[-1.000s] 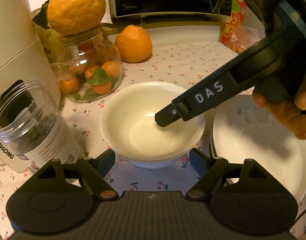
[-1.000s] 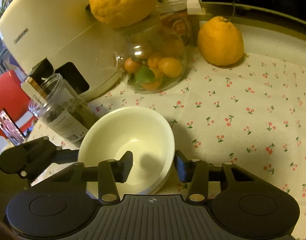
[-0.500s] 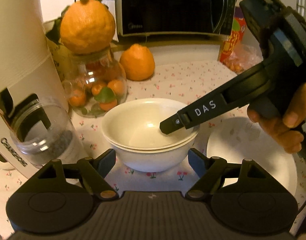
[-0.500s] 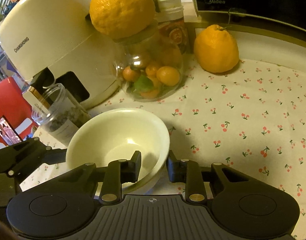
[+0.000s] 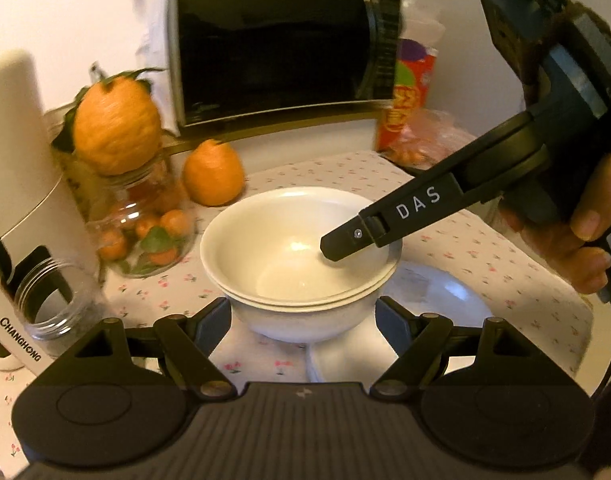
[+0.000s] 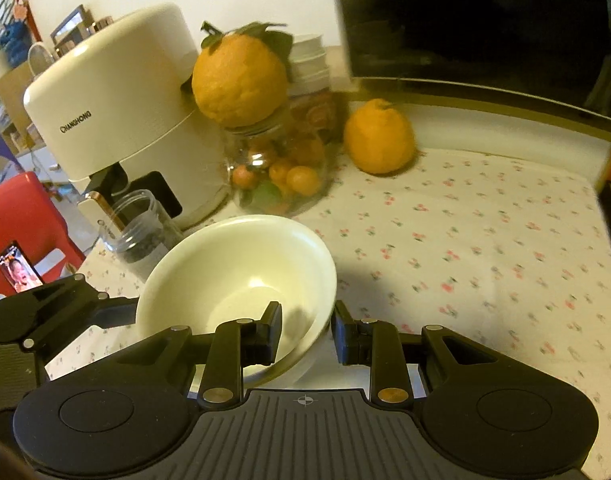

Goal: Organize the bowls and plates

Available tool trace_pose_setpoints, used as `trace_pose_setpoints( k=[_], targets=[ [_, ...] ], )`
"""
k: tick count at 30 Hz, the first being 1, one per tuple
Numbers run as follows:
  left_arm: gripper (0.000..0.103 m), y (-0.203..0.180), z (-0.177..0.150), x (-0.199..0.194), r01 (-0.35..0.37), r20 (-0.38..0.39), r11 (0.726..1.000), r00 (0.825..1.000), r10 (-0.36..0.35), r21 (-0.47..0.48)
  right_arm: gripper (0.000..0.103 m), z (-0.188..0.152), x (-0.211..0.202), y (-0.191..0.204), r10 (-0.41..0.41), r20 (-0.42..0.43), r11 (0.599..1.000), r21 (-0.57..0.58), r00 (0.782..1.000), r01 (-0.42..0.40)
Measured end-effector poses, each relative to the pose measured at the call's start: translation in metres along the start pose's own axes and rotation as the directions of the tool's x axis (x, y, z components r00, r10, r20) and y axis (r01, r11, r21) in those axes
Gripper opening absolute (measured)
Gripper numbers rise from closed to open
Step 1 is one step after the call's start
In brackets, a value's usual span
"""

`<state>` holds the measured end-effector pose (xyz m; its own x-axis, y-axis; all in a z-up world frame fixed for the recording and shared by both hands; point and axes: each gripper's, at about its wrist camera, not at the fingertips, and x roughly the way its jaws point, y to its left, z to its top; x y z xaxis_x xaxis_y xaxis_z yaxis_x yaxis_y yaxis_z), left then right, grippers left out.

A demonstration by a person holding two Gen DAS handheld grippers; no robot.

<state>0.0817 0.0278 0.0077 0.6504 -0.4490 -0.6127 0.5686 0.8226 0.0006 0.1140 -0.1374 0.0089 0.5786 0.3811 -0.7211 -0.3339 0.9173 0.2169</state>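
Note:
Two white bowls are nested, the upper one (image 5: pixel 289 248) inside the lower one (image 5: pixel 305 320). My right gripper (image 6: pixel 305 336) is shut on their right rim, one finger inside and one outside, and holds the stack (image 6: pixel 233 280) lifted and tilted above the table. In the left wrist view the right gripper's finger (image 5: pixel 385 224) reaches into the bowl. A white plate (image 5: pixel 437 300) lies on the cloth under and to the right of the bowls. My left gripper (image 5: pixel 303 320) is open, with its fingers either side of the lower bowl, not touching it.
A glass jar of small oranges (image 5: pixel 145 216) with a big orange (image 5: pixel 115 130) on top, a loose orange (image 5: pixel 213 172), a plastic jar (image 5: pixel 53 300), a white appliance (image 6: pixel 125 120) and a microwave (image 5: pixel 281 44) stand around the cherry-print cloth (image 6: pixel 485 248).
My right gripper closed on the bowls' rim and lifted the nested bowls off the table, toward the plate. My left gripper drew back and rose with the view.

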Motion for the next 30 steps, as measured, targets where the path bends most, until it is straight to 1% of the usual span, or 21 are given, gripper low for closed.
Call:
trace_pose_setpoints(
  k=[3,8,12,19,21,24,30],
  targets=[
    [0.077,-0.013,0.001,-0.003,0.004,-0.007,0.999,1.000,-0.004,0.033,0.026,-0.010,-0.016,-0.003,-0.018,0.014,1.000,0.018,1.000,0.017],
    [0.077,-0.032,-0.006,-0.010,0.012,-0.021,0.998,1.000,-0.010,0.064,0.026,-0.029,-0.036,-0.008,-0.021,0.033,0.998,0.053,0.999,0.020],
    [0.077,-0.040,-0.016,-0.009,0.032,-0.029,0.998,0.999,-0.031,0.062,0.026,-0.046,-0.045,-0.013,-0.025,0.041,0.998,0.063,0.999,0.022],
    [0.077,-0.045,-0.024,0.003,0.069,-0.026,0.997,0.997,-0.068,0.020,0.026,-0.072,-0.042,-0.027,-0.039,0.066,0.995,0.099,0.997,0.033],
    [0.077,-0.049,-0.024,0.005,0.078,-0.023,0.997,0.997,-0.078,0.017,0.026,-0.075,-0.039,-0.029,-0.055,0.055,0.994,0.095,0.997,0.050],
    [0.077,-0.052,-0.024,0.009,0.086,-0.019,0.996,0.996,-0.086,0.020,0.026,-0.077,-0.040,-0.033,-0.073,0.062,0.994,0.087,0.995,0.067],
    [0.076,-0.058,-0.027,0.023,0.088,-0.044,0.995,0.995,-0.086,0.049,0.026,-0.082,-0.035,-0.042,-0.097,0.062,0.993,0.070,0.993,0.093]
  ],
)
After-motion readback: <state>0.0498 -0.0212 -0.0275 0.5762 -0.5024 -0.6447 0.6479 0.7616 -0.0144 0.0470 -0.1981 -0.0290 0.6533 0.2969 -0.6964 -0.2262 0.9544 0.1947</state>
